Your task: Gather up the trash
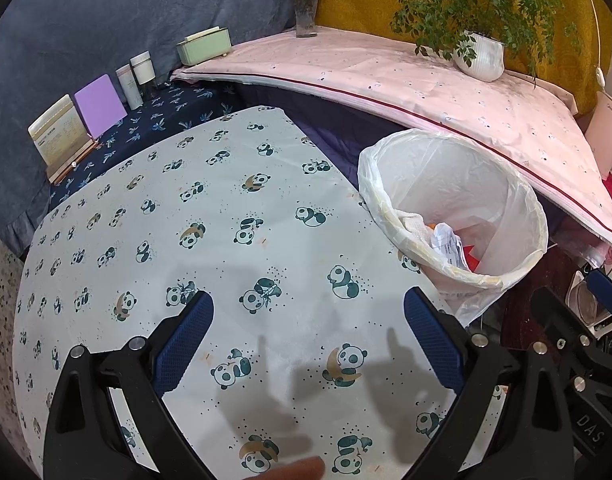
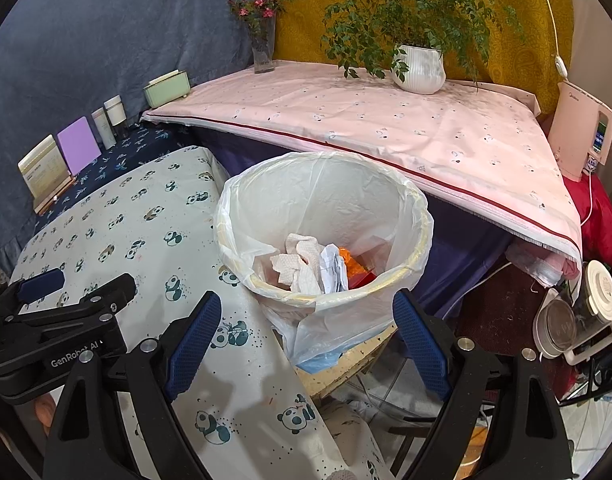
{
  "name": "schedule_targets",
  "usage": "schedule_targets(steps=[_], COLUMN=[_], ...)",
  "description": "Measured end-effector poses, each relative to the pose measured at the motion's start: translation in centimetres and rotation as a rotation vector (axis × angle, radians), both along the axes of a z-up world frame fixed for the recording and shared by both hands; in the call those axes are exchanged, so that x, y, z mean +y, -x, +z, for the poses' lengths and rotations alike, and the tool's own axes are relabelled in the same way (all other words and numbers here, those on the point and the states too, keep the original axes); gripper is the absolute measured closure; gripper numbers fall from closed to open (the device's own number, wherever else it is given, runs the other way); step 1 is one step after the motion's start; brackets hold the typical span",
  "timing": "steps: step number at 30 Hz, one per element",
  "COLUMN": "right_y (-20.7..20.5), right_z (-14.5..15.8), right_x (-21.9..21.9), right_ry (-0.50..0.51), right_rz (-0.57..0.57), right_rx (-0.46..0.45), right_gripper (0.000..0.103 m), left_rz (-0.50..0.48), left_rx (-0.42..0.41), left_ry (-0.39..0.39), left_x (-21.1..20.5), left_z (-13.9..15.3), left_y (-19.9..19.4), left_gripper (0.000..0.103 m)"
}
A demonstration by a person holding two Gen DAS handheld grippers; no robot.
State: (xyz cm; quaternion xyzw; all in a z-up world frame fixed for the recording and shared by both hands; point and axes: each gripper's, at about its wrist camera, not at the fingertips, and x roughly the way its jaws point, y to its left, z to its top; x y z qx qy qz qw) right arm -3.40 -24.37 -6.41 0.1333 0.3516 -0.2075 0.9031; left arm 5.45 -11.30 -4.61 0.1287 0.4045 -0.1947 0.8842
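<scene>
A bin lined with a white plastic bag (image 1: 506,216) (image 2: 410,216) stands beside the panda-print table (image 1: 209,232) (image 2: 145,232). Inside it lie crumpled paper towels (image 2: 297,260), white paper (image 2: 332,268) (image 1: 446,240) and orange and red scraps (image 2: 354,268). My left gripper (image 1: 308,312) hangs open over the bare tablecloth, nothing between its blue pads. My right gripper (image 2: 306,312) is open in front of the bin's near rim, holding nothing. In the right wrist view the left gripper's body (image 2: 57,320) shows at the left edge.
A pink-covered higher surface (image 2: 386,120) behind the bin carries a potted plant (image 2: 420,68) and a flower vase (image 2: 263,48). Cards, bottles and a green box (image 1: 203,46) line the dark blue shelf. A pink appliance (image 2: 582,136) and a jar (image 2: 578,312) stand at right.
</scene>
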Motion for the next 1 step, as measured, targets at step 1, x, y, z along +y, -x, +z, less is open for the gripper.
schedule_targets(steps=[1], right_y=[0.07], right_z=[-0.02], right_x=[-0.02], right_ry=[0.001], right_rz=[-0.001], right_rx=[0.0], right_gripper=[0.019], left_rz=[-0.001], left_rx=[0.001], left_ry=[0.0], left_x=[0.03], left_z=[-0.05], left_y=[0.0], left_gripper=[0.011])
